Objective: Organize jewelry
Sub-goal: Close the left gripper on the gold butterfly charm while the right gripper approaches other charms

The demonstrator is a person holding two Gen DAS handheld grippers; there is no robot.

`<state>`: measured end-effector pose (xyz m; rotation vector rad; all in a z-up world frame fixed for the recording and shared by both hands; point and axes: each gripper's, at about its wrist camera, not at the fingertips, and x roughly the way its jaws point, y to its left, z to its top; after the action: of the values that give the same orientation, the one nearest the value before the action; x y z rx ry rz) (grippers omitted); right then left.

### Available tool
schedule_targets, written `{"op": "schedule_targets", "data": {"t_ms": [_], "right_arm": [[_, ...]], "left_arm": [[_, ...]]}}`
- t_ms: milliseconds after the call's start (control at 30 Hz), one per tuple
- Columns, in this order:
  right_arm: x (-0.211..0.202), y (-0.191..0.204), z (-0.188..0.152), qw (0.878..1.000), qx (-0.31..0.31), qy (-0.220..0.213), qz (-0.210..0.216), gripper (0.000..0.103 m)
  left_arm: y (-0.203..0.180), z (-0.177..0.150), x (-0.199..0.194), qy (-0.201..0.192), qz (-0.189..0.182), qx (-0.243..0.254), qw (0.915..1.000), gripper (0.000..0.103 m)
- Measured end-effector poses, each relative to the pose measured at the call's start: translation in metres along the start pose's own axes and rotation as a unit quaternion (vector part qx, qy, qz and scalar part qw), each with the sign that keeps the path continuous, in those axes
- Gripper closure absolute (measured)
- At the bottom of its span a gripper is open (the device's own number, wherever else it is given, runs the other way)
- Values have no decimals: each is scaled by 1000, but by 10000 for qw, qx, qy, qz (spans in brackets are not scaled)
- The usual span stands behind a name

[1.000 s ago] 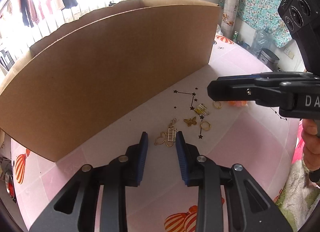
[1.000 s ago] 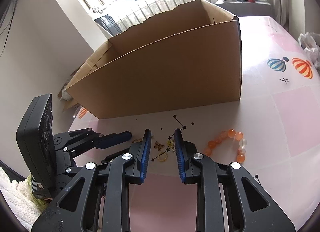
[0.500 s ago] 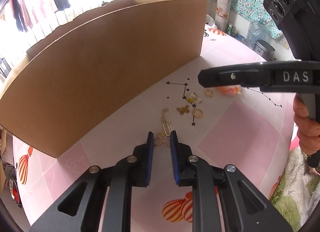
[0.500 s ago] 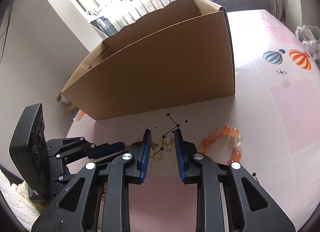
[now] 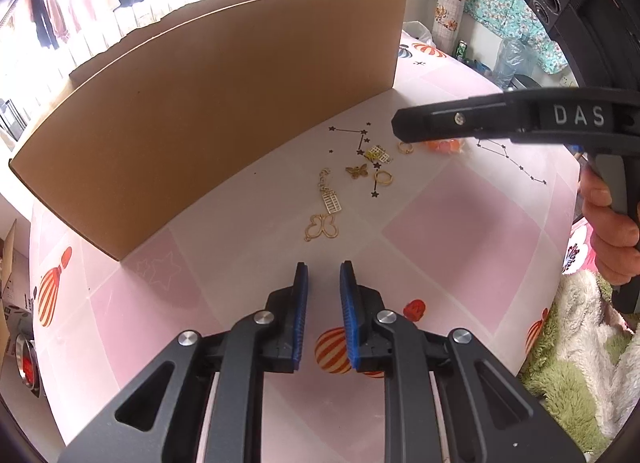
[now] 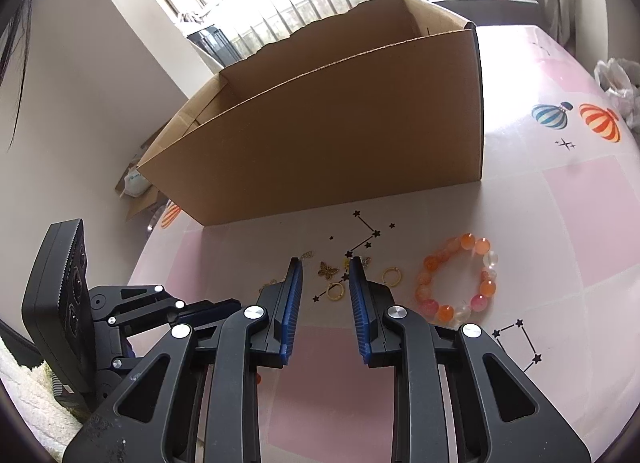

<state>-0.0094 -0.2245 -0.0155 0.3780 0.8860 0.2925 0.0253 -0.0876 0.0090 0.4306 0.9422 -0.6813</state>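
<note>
Gold-coloured trinkets lie scattered on a pink-and-white patterned tablecloth [image 5: 460, 231] in front of an open cardboard box [image 5: 224, 103], none of them yet inside it as far as either view shows. The left gripper [image 5: 323, 269] hangs just short of a butterfly-outline charm [image 5: 322, 226], its blue-padded jaws narrowed to a slim gap with nothing between them; they have just been closing and caught no piece. The right gripper [image 6: 322, 269], held by a hand [image 5: 608, 223], hovers over the middle of the cluster, jaws parted somewhat wider and likewise empty. The work appears to be at its start, at the first pick. The next move would call for the left jaws to spread again and come down astride the butterfly charm, a thin flat piece likely to be hard to pinch off the cloth. Beyond it lie a small ladder-like pendant on a chain [image 5: 330, 199], a solid butterfly charm [image 5: 357, 171], two rings [image 5: 383, 177] [image 5: 405, 147] and a latticed charm [image 5: 378, 153]. An orange beaded bracelet [image 6: 460, 279] rests just to the right of the cluster.
</note>
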Motion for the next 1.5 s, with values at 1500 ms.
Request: {"op": "schedule_targets", "data": {"t_ms": [1500], "right_arm": [[13, 10, 0, 9983, -395, 392, 196, 79]], "left_arm": [[19, 0, 1, -381, -9, -308, 9988, 96]]}}
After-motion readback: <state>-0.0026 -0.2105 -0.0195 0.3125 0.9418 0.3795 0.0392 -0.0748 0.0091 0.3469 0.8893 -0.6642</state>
